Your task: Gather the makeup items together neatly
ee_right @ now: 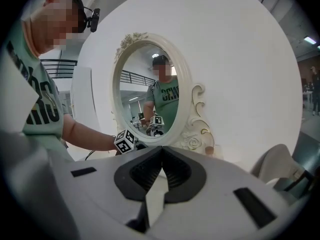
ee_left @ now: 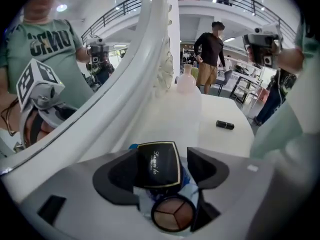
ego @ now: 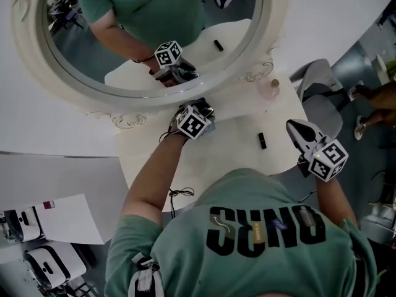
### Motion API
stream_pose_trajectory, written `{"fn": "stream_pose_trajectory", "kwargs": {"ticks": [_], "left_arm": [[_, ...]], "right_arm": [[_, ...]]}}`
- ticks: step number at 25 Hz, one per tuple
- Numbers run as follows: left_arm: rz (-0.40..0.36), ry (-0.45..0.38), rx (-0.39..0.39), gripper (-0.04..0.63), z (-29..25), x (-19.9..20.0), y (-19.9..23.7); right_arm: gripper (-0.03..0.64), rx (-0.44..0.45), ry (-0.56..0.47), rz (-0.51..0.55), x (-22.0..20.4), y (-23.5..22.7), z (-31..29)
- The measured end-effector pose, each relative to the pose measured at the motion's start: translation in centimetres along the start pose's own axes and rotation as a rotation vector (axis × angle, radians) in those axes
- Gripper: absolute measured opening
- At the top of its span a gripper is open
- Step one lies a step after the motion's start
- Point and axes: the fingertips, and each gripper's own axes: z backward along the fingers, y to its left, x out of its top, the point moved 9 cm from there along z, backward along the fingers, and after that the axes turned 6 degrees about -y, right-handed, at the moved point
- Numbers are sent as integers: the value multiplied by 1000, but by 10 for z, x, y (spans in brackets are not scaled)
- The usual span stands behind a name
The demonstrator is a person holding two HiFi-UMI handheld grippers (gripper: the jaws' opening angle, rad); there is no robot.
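Now, left claw: it stands wide open at the foot of the mirror, one jaw on each side of the black compact; the right pad is clearly apart from it.
Right claw: the jaws are pressed together with nothing between them, and it is held off the right edge of the desk.
Pile: the compact lies beside a round eyeshadow pan with three shades. Something blue and white is under them; I cannot tell what it is.
Still apart: a black lipstick tube lies alone, well away from the pile. A pale pink bottle stands near the mirror frame.
Step, as I judge it: the compact is in its place, or about to be gripped; the pictures do not decide which.
How to do it well: if leaving it, draw the claw straight back along its own jaws, so no pad drags the compact or the pan. If taking it, close squarely on two opposite edges.
Compact's direction: nearly square, so it has no real long axis. Its script runs along the jaws, toward the mirror side.
Tube's direction: it lies flat. In the head view its long axis points toward the mirror wall.
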Motion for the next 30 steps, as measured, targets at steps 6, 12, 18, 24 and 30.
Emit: {"fn": "stream_pose_trajectory", "kwargs": {"ticks": [6, 12, 18, 24, 30], "left_arm": [[-25, -10, 25, 308, -1, -2, -2], [-27, 5, 59, 308, 2, 0, -4], [-1, -6, 120, 308, 10, -5, -4], [113, 7, 100, 310, 3, -15, 3], [117, 16, 65, 311, 4, -11, 6]], "right_arm": [[-5, -22, 3, -15, -4, -2, 3], [-5, -15, 0, -13, -1, -2, 2], [-5, -13, 4, -20, -4, -3, 4], [-5, -17, 18, -37, -8, -4, 6], [-5, -18, 18, -34, -11, -3, 7]]}}
